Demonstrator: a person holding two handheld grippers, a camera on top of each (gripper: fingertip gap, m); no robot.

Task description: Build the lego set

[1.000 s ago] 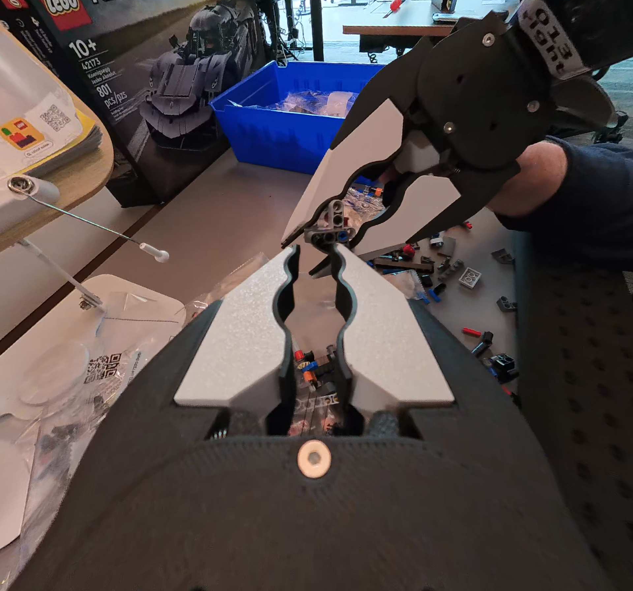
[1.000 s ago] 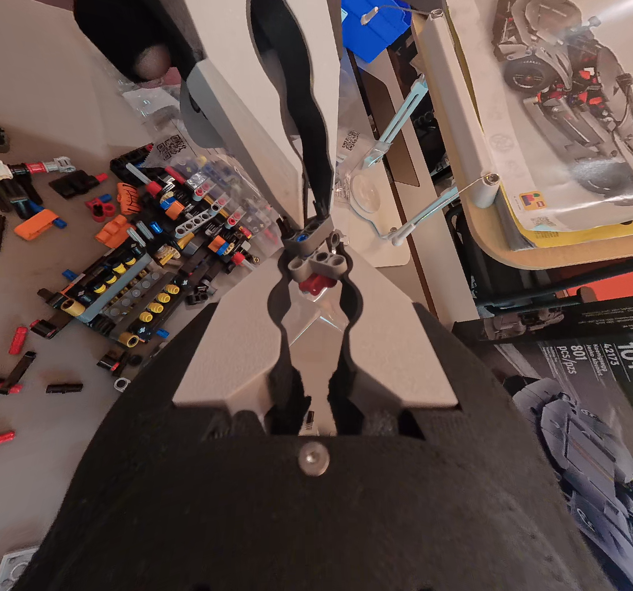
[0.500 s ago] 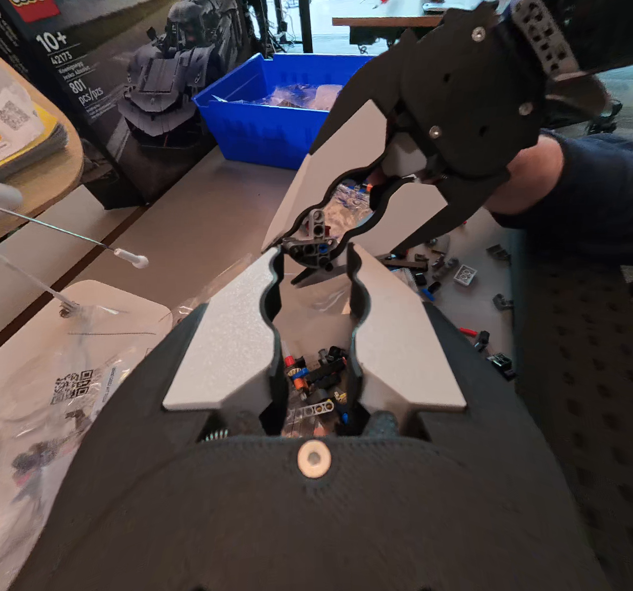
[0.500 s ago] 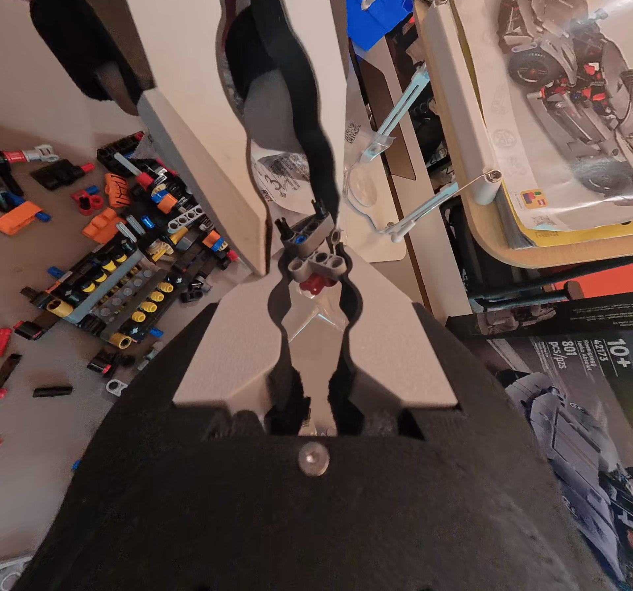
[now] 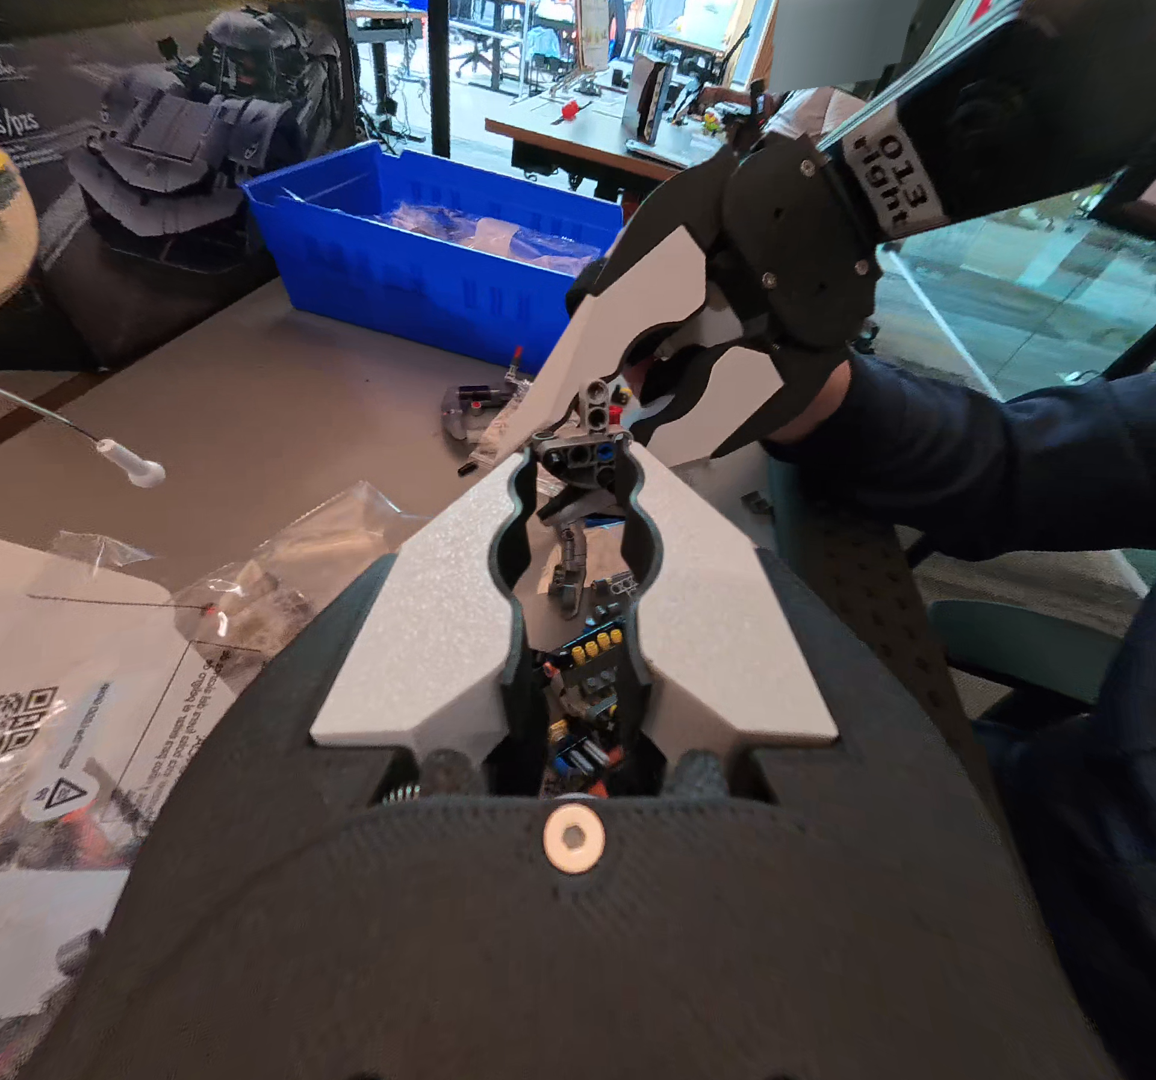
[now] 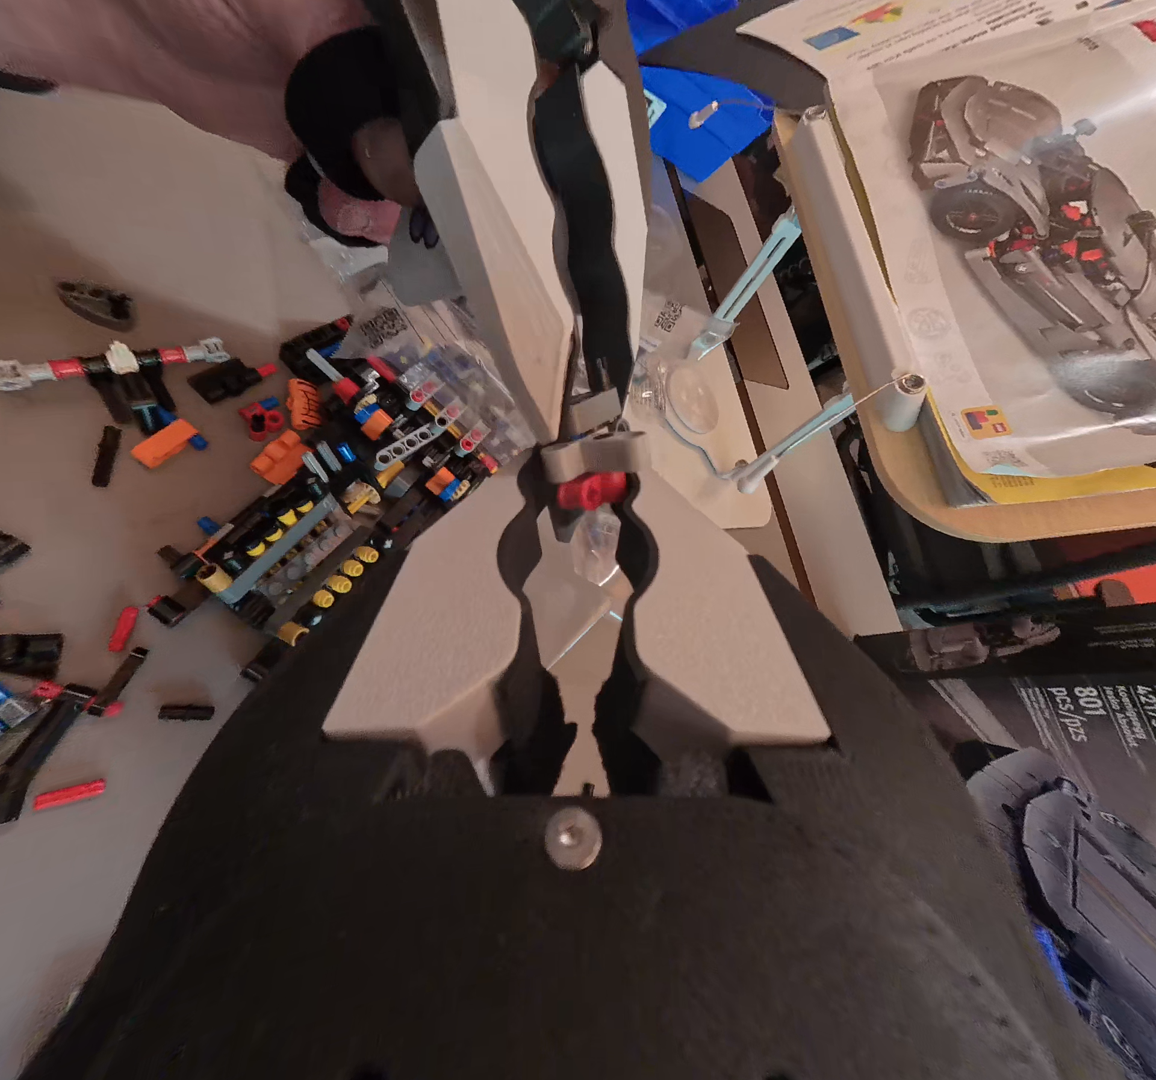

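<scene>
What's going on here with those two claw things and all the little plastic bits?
A person is building a Lego set with a hand-held gripper in each hand. The left gripper pinches a dark grey piece; the right gripper pinches a light grey piece with a red pin. The two pieces meet in the air above the table, apparently being joined. Loose parts lie scattered below, beside an instruction booklet and a blue bin.
</scene>
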